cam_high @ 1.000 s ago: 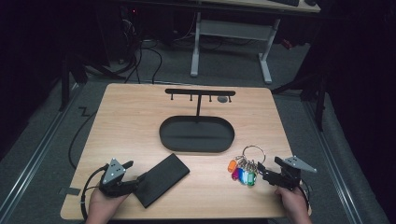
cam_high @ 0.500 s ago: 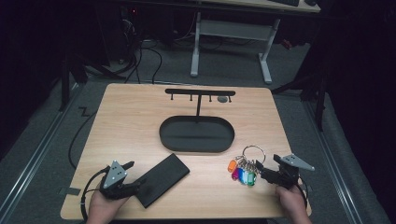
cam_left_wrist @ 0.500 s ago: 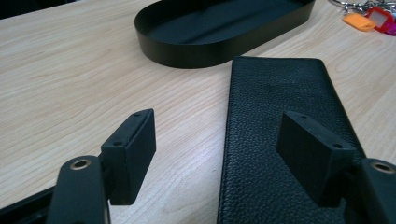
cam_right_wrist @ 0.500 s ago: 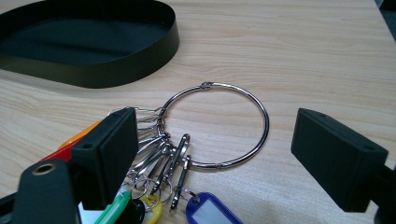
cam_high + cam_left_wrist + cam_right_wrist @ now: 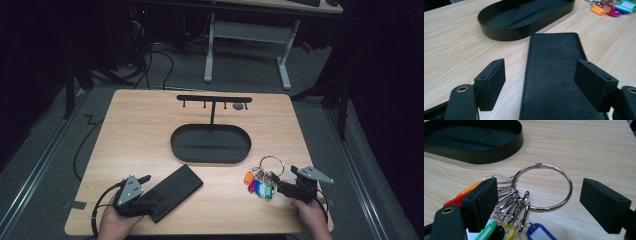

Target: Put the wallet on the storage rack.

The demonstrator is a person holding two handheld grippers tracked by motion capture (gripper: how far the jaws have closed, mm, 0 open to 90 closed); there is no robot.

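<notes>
Black wallet [image 5: 554, 75] lies between opening left hand-held gripper's [image 5: 546, 82] jaws.

Wallet [image 5: 554, 75] between fingers [image 5: 491, 83] (untouched).

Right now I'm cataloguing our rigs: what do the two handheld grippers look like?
Both are black. The left gripper and right gripper each carry a grey three-cornered plate on top and trail a black cable. Each has two blocky, rectangular black jaws with small screw holes.

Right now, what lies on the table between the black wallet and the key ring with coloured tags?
Nothing: in the high view, only bare wooden table separates the black wallet from the key ring.
</notes>
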